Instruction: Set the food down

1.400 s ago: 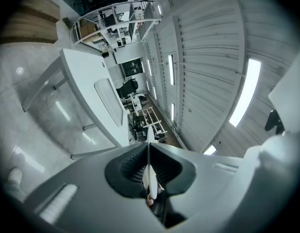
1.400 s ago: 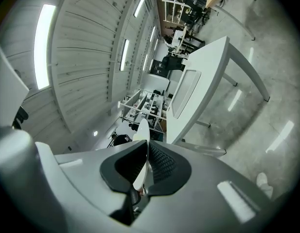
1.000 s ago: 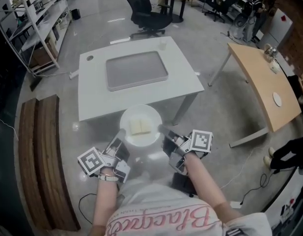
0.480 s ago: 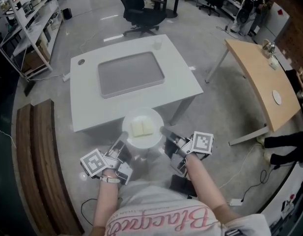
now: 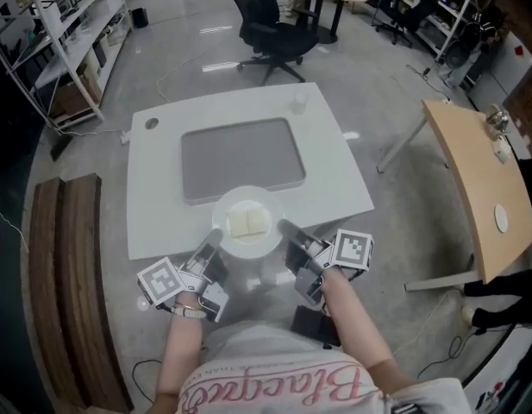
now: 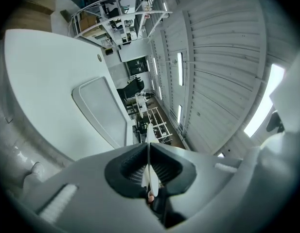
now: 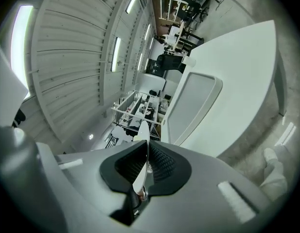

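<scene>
Near white table (image 5: pixel 153 205), thin round plate (image 5: pixel 264 203), rim clamped in left gripper (image 5: pixel 215 233), right gripper (image 5: pixel 284 226)

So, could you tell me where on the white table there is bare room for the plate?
The grey tray lies bare mid-table. Bare strips of the white table flank it left and right. Only the far right corner is taken, by a small cup.

A black office chair (image 5: pixel 278 37) stands near shelving (image 5: pixel 67 33).
</scene>
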The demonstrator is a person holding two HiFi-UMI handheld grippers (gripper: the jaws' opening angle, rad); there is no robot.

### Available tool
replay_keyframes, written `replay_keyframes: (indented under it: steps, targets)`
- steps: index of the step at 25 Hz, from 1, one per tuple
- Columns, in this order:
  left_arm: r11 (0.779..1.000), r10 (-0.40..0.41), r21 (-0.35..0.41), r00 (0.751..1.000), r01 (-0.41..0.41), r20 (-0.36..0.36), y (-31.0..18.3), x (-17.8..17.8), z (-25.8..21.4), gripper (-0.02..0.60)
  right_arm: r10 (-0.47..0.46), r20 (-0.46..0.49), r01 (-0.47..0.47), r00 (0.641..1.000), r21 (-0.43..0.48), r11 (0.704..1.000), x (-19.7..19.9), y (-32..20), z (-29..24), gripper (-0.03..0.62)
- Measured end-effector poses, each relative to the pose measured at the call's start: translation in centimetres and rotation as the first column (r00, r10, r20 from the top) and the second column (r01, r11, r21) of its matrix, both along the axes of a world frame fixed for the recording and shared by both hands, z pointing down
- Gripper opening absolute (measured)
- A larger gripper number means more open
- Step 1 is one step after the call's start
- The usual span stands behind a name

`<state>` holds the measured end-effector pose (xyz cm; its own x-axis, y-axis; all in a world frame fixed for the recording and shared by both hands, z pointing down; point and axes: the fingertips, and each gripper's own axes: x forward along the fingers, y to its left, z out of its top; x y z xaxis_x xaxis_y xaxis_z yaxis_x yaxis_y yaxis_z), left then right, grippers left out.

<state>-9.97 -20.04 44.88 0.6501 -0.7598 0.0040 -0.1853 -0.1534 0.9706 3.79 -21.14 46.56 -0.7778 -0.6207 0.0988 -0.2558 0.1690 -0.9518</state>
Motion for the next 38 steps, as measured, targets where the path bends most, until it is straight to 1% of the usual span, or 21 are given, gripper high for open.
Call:
replay_keyframes:
  steps: [7, 10, 14, 18, 23, 27, 30, 33, 35, 38]
  targets:
    - [0.999, -0.047, -0.006, 0.999, 0.047, -0.003, -7.0, 0.9, -0.6, 0.015, -0.044, -0.021, 0.044, 0.999, -0.002, 0.999, 0.9, -7.8, -0.5, 0.017]
    - [0.998, -0.060, -0.009, 0.998, 0.059, -0.011, -9.9, 1.2, -0.5, 0.015, -0.065, -0.048, 0.064, 0.997, -0.003, 0.998, 1.3, -10.9, -0.5, 0.017]
    - [0.997, -0.070, -0.018, 0.997, 0.071, 0.026, -14.0, 0.9, 0.7, 0.017, -0.077, -0.112, 0.073, 0.991, -0.045, 0.996, 1.5, -15.0, 0.9, 0.018]
    - [0.996, -0.080, -0.045, 0.995, 0.083, 0.051, -15.8, 0.4, 2.3, 0.017, -0.083, -0.102, 0.075, 0.991, -0.080, 0.994, 1.0, -16.8, 1.9, 0.020]
    - [0.992, -0.045, -0.112, 0.983, 0.066, 0.179, -17.5, 0.1, 6.0, 0.020, -0.083, -0.133, 0.065, 0.988, -0.137, 0.989, 0.4, -18.4, 4.6, 0.023]
    - [0.986, -0.001, -0.160, 0.973, 0.039, 0.230, -19.2, -0.4, 8.6, 0.020, -0.075, -0.202, 0.039, 0.977, -0.174, 0.984, -0.2, -19.7, 7.3, 0.028]
    - [0.979, 0.034, -0.201, 0.958, 0.025, 0.286, -20.3, -0.6, 10.7, 0.023, -0.094, -0.290, 0.030, 0.952, -0.218, 0.976, -0.4, -20.4, 9.8, 0.035]
    - [0.971, 0.050, -0.236, 0.938, 0.034, 0.342, -21.0, -0.6, 12.6, 0.025, -0.122, -0.363, 0.027, 0.924, -0.256, 0.966, -0.4, -20.7, 12.0, 0.043]
    - [0.965, 0.071, -0.260, 0.917, 0.037, 0.394, -21.3, -0.4, 13.6, 0.029, -0.136, -0.398, 0.022, 0.907, -0.279, 0.960, -0.3, -21.1, 13.0, 0.046]
    - [0.951, 0.121, -0.309, 0.874, 0.035, 0.472, -21.3, -0.2, 15.1, 0.040, -0.157, -0.448, 0.020, 0.880, -0.295, 0.955, -0.2, -21.3, 13.7, 0.046]
